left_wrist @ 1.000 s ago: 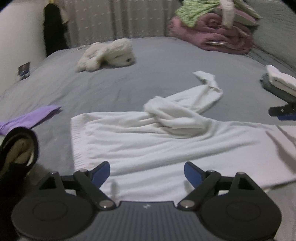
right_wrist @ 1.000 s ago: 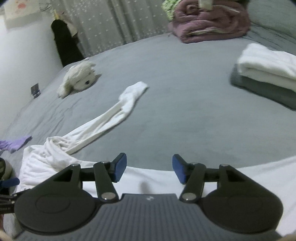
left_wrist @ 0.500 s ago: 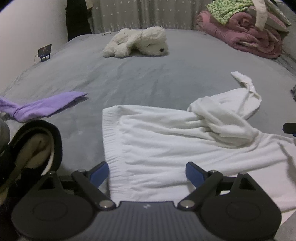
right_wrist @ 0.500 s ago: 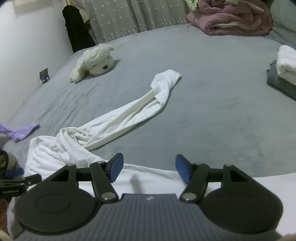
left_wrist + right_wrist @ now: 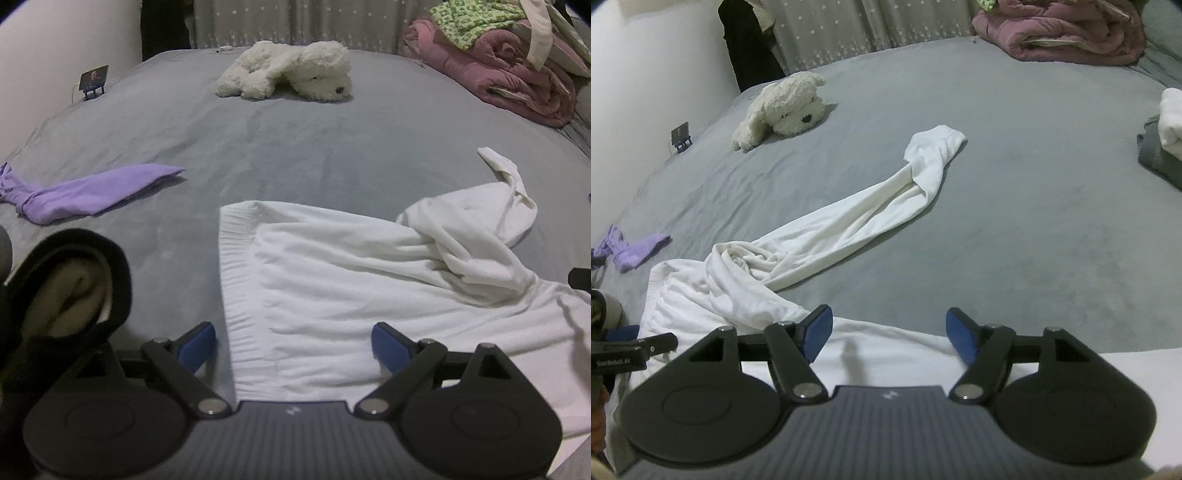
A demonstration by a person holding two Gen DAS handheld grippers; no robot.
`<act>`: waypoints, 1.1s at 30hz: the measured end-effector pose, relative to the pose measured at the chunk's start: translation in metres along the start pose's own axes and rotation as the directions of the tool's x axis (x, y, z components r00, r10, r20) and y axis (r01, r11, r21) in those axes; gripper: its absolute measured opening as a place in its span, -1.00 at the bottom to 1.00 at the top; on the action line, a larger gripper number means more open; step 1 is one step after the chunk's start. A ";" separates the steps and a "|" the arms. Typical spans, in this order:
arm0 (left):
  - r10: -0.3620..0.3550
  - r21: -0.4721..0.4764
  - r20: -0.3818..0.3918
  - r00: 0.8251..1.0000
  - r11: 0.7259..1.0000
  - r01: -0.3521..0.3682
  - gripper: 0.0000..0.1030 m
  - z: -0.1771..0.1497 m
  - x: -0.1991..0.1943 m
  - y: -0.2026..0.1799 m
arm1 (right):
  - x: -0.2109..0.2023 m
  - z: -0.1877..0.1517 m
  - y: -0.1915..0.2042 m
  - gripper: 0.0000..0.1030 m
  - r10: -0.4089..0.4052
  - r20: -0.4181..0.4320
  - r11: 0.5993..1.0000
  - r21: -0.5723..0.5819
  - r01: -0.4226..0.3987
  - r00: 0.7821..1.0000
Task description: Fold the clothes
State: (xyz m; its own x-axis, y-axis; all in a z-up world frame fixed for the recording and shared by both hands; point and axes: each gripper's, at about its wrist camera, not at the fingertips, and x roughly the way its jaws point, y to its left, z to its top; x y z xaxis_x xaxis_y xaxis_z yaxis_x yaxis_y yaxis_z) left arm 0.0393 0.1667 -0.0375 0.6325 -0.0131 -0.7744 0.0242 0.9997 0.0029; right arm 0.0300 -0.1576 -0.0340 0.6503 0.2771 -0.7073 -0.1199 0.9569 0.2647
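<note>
I had both claws spread wide, gripping nothing. The left claw (image 5: 293,345) hung over the ribbed hem of the white garment (image 5: 332,288), which lay flat on the bed (image 5: 295,147) through the lower right of that frame. The right claw (image 5: 888,334) sat at its near edge. Its one sleeve (image 5: 871,214) ran long toward the upper right, away from both claws, nearer my right one.
</note>
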 end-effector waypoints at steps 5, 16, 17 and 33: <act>0.010 -0.004 0.000 1.000 1.000 -0.010 0.62 0.004 0.003 0.009 | 0.000 0.001 0.002 0.42 0.005 -0.012 1.000 0.014 -0.005 1.000; -0.063 -0.193 -0.010 0.998 0.979 0.060 0.30 0.026 0.013 0.036 | 0.002 0.004 0.011 0.44 0.045 -0.019 0.997 0.058 -0.043 0.999; -0.066 -0.199 -0.010 0.998 0.978 0.062 0.28 0.028 0.014 0.037 | 0.002 0.005 0.011 0.44 0.051 -0.019 0.996 0.067 -0.050 0.999; -0.065 -0.269 -0.024 0.998 0.961 0.057 -0.08 0.051 0.039 0.050 | 0.041 0.057 0.033 0.43 0.146 -0.032 0.979 0.149 -0.140 0.989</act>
State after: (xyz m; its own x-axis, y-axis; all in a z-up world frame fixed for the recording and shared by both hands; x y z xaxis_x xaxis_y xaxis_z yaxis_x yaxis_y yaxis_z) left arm 0.1051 0.2155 -0.0353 0.6110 -0.0779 -0.7878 -0.1493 0.9659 -0.2114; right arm 0.0957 -0.1193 -0.0172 0.6015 0.4167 -0.6816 -0.0966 0.8849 0.4557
